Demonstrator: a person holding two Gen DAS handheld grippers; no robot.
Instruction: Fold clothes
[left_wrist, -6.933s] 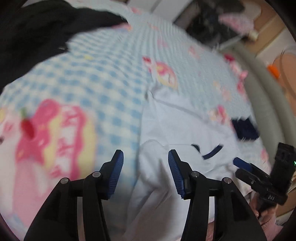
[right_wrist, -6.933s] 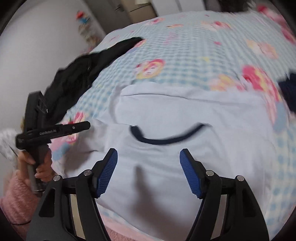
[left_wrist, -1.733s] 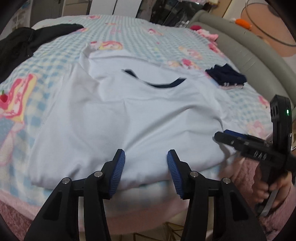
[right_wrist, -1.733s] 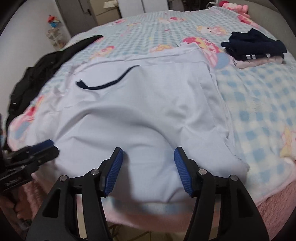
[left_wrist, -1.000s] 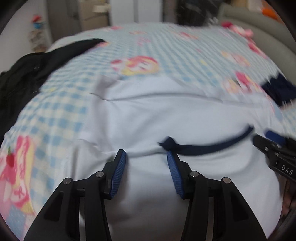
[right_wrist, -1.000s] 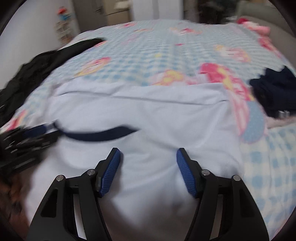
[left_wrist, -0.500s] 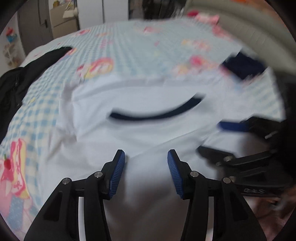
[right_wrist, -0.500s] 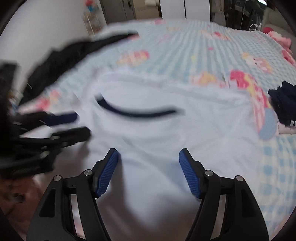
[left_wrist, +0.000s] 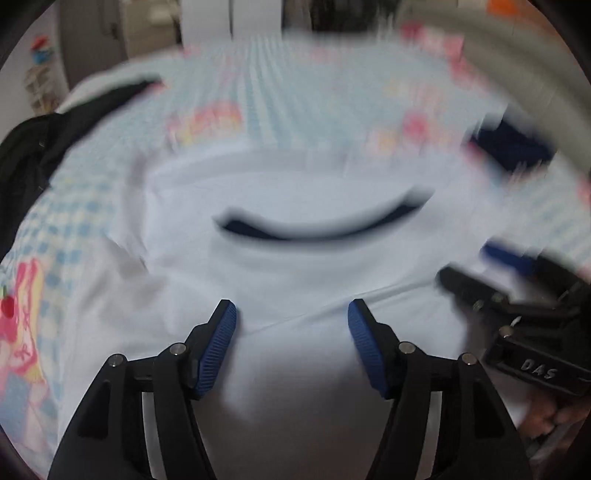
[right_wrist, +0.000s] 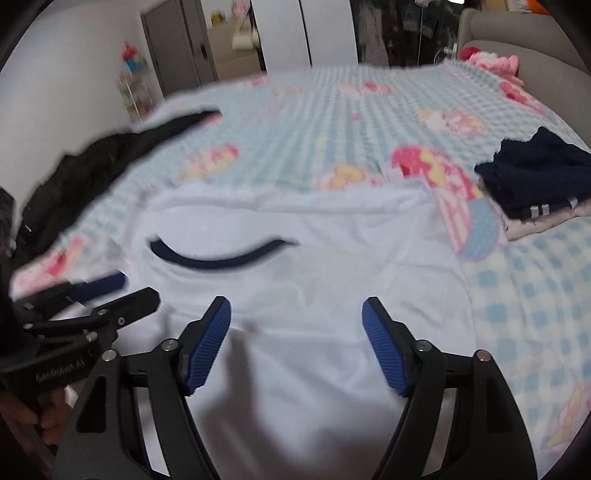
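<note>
A white T-shirt (right_wrist: 332, 273) with a dark navy collar (right_wrist: 218, 258) lies spread flat on the bed, its collar toward the far side. The left wrist view is blurred but shows the same shirt (left_wrist: 295, 258) and collar (left_wrist: 321, 225). My left gripper (left_wrist: 291, 321) hovers over the shirt's near part, its jaws opening, nothing between the blue pads. My right gripper (right_wrist: 295, 317) hangs over the shirt's near middle, jaws also opening and empty. Each gripper shows in the other's view: the right one (left_wrist: 476, 269) at right, the left one (right_wrist: 136, 290) at left.
The bed has a blue checked cover (right_wrist: 369, 122) with pink cartoon prints. A black garment (right_wrist: 92, 166) lies at the left edge. A folded dark navy pile (right_wrist: 539, 173) on something pink sits at the right. A grey padded bed frame (right_wrist: 535, 51) curves along the right.
Both grippers' jaws have spread wider. The views drew back from the collar toward the shirt's near part, and the two grippers now sit closer side by side.
</note>
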